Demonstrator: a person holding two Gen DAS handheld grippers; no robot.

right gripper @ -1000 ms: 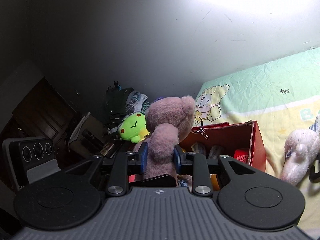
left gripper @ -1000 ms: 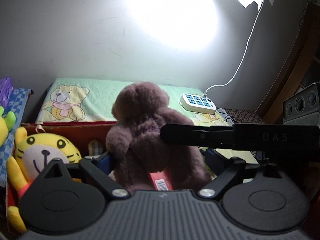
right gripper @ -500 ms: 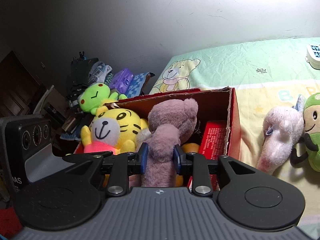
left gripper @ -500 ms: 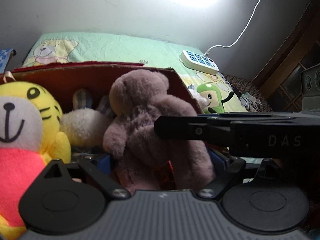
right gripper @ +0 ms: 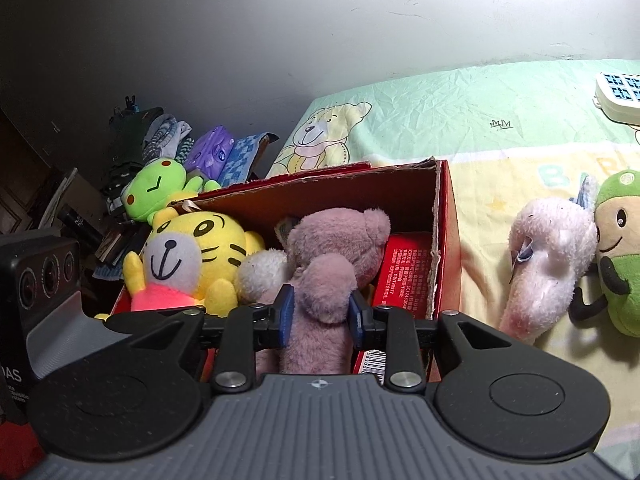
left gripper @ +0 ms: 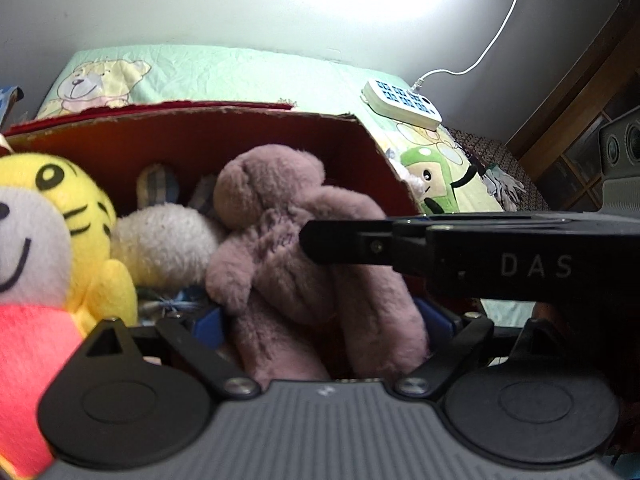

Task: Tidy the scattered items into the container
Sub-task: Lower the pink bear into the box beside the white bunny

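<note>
A mauve teddy bear (left gripper: 280, 240) (right gripper: 332, 248) sits upright inside the red cardboard box (left gripper: 200, 132) (right gripper: 440, 208), next to a yellow tiger plush (left gripper: 60, 220) (right gripper: 188, 248) and a white plush (left gripper: 164, 240). My left gripper (left gripper: 322, 324) straddles the bear's lower body; its jaws are opening and the blue pads stand just off the fur. My right gripper (right gripper: 320, 312) has the bear's middle between its pads, which touch the fur while the jaws ease open. In the left wrist view the right gripper's finger (left gripper: 440, 252) crosses in front of the bear.
A pink plush (right gripper: 548, 260) and a green-capped plush (right gripper: 620, 248) (left gripper: 428, 172) lie on the bedsheet right of the box. A red packet (right gripper: 404, 264) is in the box. A green frog plush (right gripper: 156, 188) sits on clutter beyond the box's left end. A white power strip (left gripper: 400, 100) lies near the wall.
Both grippers sank with the bear from above the box down into it, tilting downward. The left jaws have widened off the bear.
</note>
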